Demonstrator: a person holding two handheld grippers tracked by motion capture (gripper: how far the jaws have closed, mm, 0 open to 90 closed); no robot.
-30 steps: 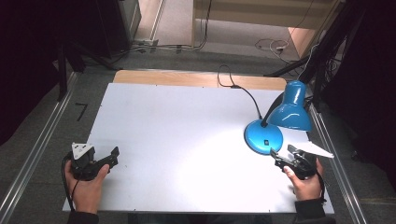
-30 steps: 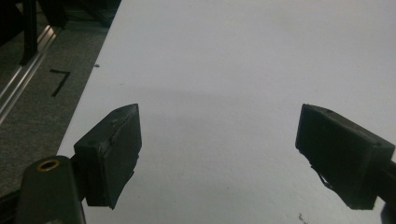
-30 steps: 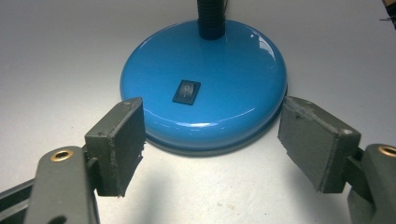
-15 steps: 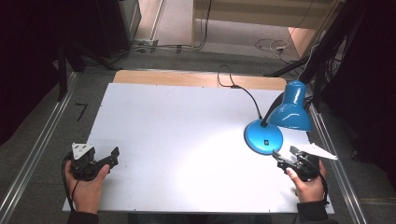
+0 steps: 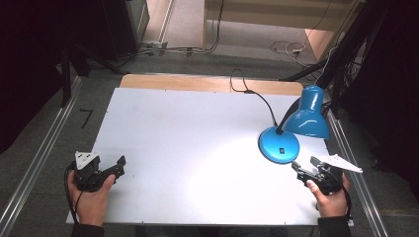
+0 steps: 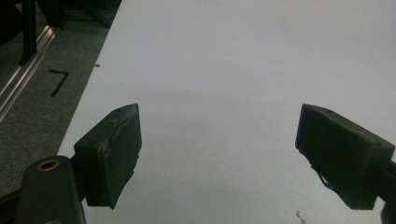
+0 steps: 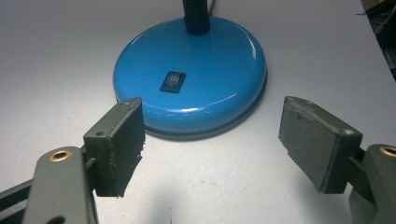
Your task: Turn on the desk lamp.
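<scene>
A blue desk lamp [image 5: 307, 117] stands at the right of the white table [image 5: 197, 133], lit, with its round base [image 5: 279, 144] and a black rocker switch [image 7: 173, 81] on top of it. My right gripper [image 5: 302, 171] is open just in front of the base, jaws pointing at it, nothing between them; the same gripper [image 7: 210, 140] frames the base close up. My left gripper [image 5: 117, 166] rests open at the table's front left corner. Only bare white tabletop lies between that gripper's [image 6: 219, 154] jaws.
The lamp's black cable [image 5: 257, 96] runs from the base back over a wooden strip [image 5: 207, 83] at the table's far edge. Metal rails [image 5: 34, 163] flank the table on both sides. A bright pool of light [image 5: 217, 158] falls on the tabletop left of the base.
My right gripper has drawn back slightly from the lamp base toward the front edge. The left gripper has stayed where it was.
</scene>
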